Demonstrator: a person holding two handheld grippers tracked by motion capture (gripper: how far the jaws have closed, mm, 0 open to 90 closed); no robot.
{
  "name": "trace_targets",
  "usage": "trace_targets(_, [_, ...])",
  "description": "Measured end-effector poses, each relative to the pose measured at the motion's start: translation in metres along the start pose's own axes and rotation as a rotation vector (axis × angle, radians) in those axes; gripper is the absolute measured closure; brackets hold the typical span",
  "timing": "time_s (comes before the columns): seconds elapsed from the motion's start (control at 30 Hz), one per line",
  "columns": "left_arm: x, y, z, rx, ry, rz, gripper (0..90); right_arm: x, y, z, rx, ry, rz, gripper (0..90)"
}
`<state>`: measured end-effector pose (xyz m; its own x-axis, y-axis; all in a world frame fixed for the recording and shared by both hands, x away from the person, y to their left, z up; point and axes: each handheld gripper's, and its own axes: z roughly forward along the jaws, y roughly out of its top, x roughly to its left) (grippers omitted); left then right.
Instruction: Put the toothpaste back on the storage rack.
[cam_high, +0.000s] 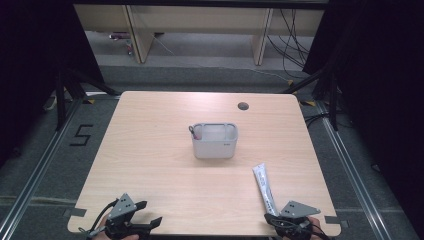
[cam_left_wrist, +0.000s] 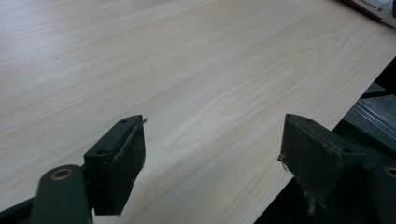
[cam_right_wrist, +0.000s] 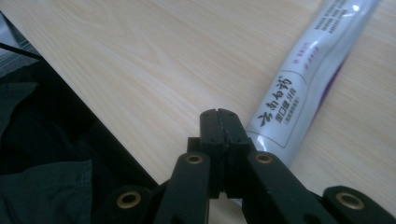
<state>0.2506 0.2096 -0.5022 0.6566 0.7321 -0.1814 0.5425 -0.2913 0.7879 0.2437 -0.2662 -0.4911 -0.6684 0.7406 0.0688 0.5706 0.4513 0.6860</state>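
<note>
The desk (cam_high: 150, 150) is pale matt wood grain; the tube (cam_right_wrist: 308, 79) glossy plastic; the bin (cam_high: 215, 147) smooth grey plastic.

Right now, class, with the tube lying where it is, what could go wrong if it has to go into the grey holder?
1. The toothpaste tube lies near the table edge; a nudge might push it off.
2. The right gripper is shut beside it, so it must open first.
3. The grey holder already holds something, which could snag the tube.

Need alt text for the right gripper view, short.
The right claw, jaws pressed shut on nothing, sits low over a light wooden table beside a white toothpaste tube lying diagonally to its right. The table edge and dark floor fall away at left.
</note>
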Motion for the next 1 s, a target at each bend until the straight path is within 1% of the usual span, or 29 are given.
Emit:
trace_targets(0.03, [0.0, 0.0, 0.0, -0.001, 0.0, 0.0, 21.8, -0.001, -0.001, -0.002, 0.004, -0.004, 0.017, 89.5])
trace_targets(0.07, [0.0, 0.0, 0.0, 0.001, 0.0, 0.001, 21.8, -0.005, -0.003, -0.004, -0.004, -0.008, 0.017, 89.5])
trace_targets(0.1, [0.0, 0.0, 0.0, 0.0, 0.0, 0.001, 21.8, -0.005, -0.003, -0.004, -0.004, -0.008, 0.017, 89.5])
trace_targets(0.13, [0.0, 0.0, 0.0, 0.001, -0.001, 0.002, 21.8, -0.006, -0.004, -0.005, -0.009, -0.019, 0.014, 89.5])
trace_targets(0.17, [0.0, 0.0, 0.0, 0.002, -0.001, 0.0, 21.8, -0.008, -0.005, -0.008, -0.001, -0.03, 0.016, 89.5])
trace_targets(0.2, [0.0, 0.0, 0.0, 0.0, -0.003, 0.0, 21.8, -0.011, -0.006, -0.009, -0.004, -0.037, 0.006, 89.5])
trace_targets(0.23, [0.0, -0.001, 0.0, 0.003, -0.001, 0.002, 21.8, -0.012, -0.007, -0.011, -0.002, -0.039, 0.018, 89.5])
trace_targets(0.3, [0.0, 0.0, 0.001, 0.003, 0.0, -0.004, 21.8, -0.014, -0.009, -0.012, -0.003, -0.047, 0.027, 89.5])
trace_targets(0.33, [0.001, 0.0, 0.001, 0.01, 0.009, 0.005, 21.8, -0.015, -0.01, -0.013, -0.002, -0.045, 0.034, 89.5])
trace_targets(0.37, [-0.001, -0.001, 0.001, 0.004, 0.0, -0.005, 21.8, -0.017, -0.011, -0.014, -0.003, -0.049, 0.037, 89.6])
trace_targets(0.4, [0.0, -0.001, 0.001, -0.003, -0.001, 0.0, 21.8, -0.017, -0.011, -0.014, -0.003, -0.044, 0.05, 89.5])
trace_targets(0.43, [0.0, -0.001, 0.0, 0.005, 0.0, 0.0, 21.9, -0.018, -0.012, -0.015, -0.006, -0.051, 0.049, 89.6])
trace_targets(0.47, [0.0, 0.0, 0.001, 0.002, 0.001, -0.003, 21.8, -0.021, -0.013, -0.016, 0.005, -0.059, 0.037, 89.5])
trace_targets(0.5, [-0.001, 0.0, 0.001, -0.004, 0.002, -0.01, 21.9, -0.02, -0.013, -0.016, 0.002, -0.06, 0.056, 89.5])
trace_targets(0.53, [0.0, 0.0, 0.001, 0.003, 0.006, -0.003, 21.8, -0.021, -0.014, -0.017, 0.003, -0.071, 0.06, 89.5])
trace_targets(0.57, [-0.001, -0.001, 0.001, 0.004, 0.002, -0.008, 21.8, -0.022, -0.014, -0.017, 0.005, -0.072, 0.052, 89.5])
trace_targets(0.6, [-0.001, -0.001, 0.002, -0.011, -0.001, -0.009, 21.9, -0.022, -0.015, -0.017, 0.006, -0.072, 0.043, 89.5])
trace_targets(0.63, [-0.001, -0.001, 0.002, -0.008, -0.001, -0.01, 21.9, -0.023, -0.015, -0.016, 0.001, -0.065, 0.042, 89.5])
trace_targets(0.67, [-0.001, -0.001, 0.002, -0.003, 0.001, -0.014, 21.9, -0.022, -0.015, -0.017, 0.012, -0.068, 0.054, 89.5])
trace_targets(0.7, [0.001, -0.001, 0.001, 0.011, 0.008, 0.003, 21.9, -0.023, -0.014, -0.017, 0.013, -0.069, 0.04, 89.5])
trace_targets(0.73, [0.0, -0.001, 0.001, 0.007, 0.004, -0.003, 21.9, -0.023, -0.014, -0.018, 0.013, -0.072, 0.036, 89.5])
trace_targets(0.77, [0.0, -0.001, 0.001, 0.012, 0.006, 0.003, 21.9, -0.02, -0.013, -0.019, 0.02, -0.064, 0.074, 89.4])
trace_targets(0.8, [-0.001, -0.001, 0.002, -0.007, -0.001, -0.01, 21.9, -0.024, -0.012, -0.018, -0.005, -0.065, 0.018, 89.1])
trace_targets(0.83, [0.0, -0.001, 0.001, 0.006, 0.005, -0.004, 21.9, -0.023, -0.01, -0.019, -0.007, -0.056, 0.018, 88.5])
trace_targets(0.87, [-0.001, -0.001, 0.002, -0.003, 0.005, -0.013, 21.9, -0.019, -0.007, -0.02, -0.009, -0.057, 0.036, 87.1])
trace_targets(0.9, [-0.001, -0.001, 0.003, 0.002, 0.002, -0.011, 21.9, -0.019, -0.005, -0.02, -0.015, -0.056, 0.022, 85.4])
trace_targets(0.93, [0.0, -0.001, 0.002, 0.009, 0.0, 0.0, 21.9, -0.019, -0.001, -0.02, -0.004, -0.051, 0.002, 82.7])
trace_targets(0.97, [-0.001, -0.002, 0.003, -0.001, 0.0, -0.001, 21.9, -0.019, 0.002, -0.019, 0.001, -0.052, -0.01, 80.9])
trace_targets(1.0, [0.0, -0.002, 0.002, -0.001, -0.001, 0.0, 21.9, -0.017, 0.004, -0.019, 0.014, -0.063, 0.005, 79.1])
